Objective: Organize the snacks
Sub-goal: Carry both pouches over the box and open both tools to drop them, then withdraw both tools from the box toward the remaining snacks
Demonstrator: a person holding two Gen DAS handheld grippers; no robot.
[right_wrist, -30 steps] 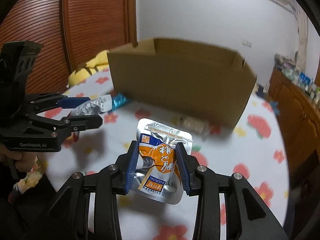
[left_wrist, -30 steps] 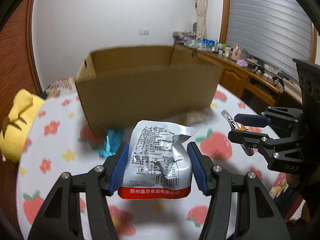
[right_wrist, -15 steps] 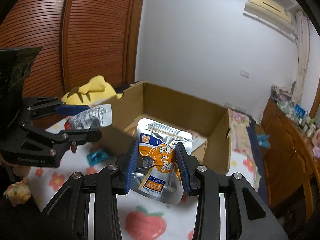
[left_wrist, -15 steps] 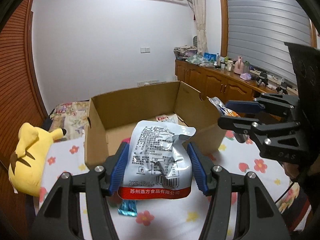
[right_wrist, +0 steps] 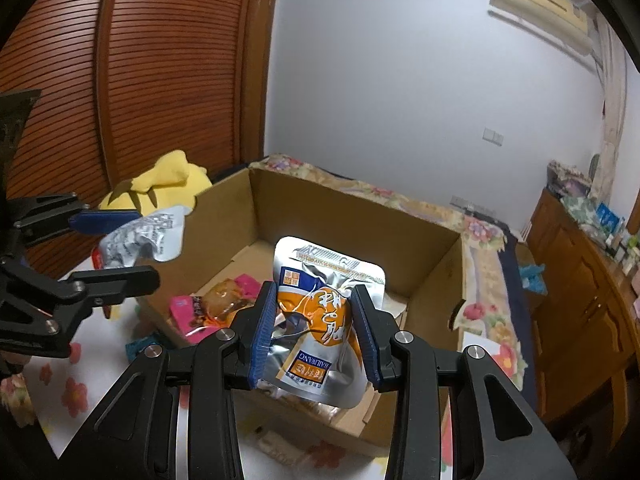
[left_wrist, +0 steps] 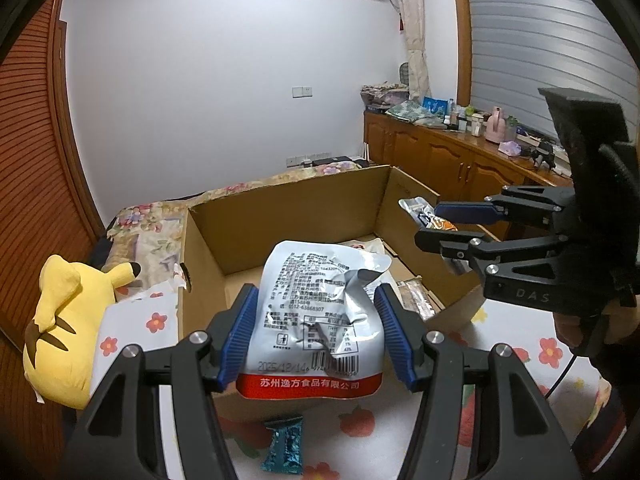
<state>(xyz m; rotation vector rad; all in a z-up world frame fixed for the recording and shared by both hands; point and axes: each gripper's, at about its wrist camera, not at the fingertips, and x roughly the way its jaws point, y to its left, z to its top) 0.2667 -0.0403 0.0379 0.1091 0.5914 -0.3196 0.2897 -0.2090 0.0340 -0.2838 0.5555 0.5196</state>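
**Lee:** Both hand-held grippers have climbed in the last second, from level with the side of the cardboard box to up above its open top, so now we look down inside.

**Mo:** And neither has let go. The left hand-held gripper is pinching a silver pouch with a red bottom band by its two side edges, held over the near wall of the box.

**Lee:** Same story on the other side: the right hand-held gripper is clamped on a silver-and-orange pouch, hanging over the box's near right portion.

**Mo:** What's already in there?

**Lee:** A pink packet and a brownish one on the box floor, plus something white at the far end. One teal wrapper lies out on the flowered counter in front of the box.

**Mo:** So this is the carry-and-drop step, I'd say, with two snacks about to go in.

**Lee:** Agreed. The next move calls for easing each pouch a bit farther past the near wall, then spreading the fingers so they fall onto bare cardboard. The left one looks closest to the rim, so it needs the most forward travel.

**Mo:** After that, the teal wrapper is waiting.
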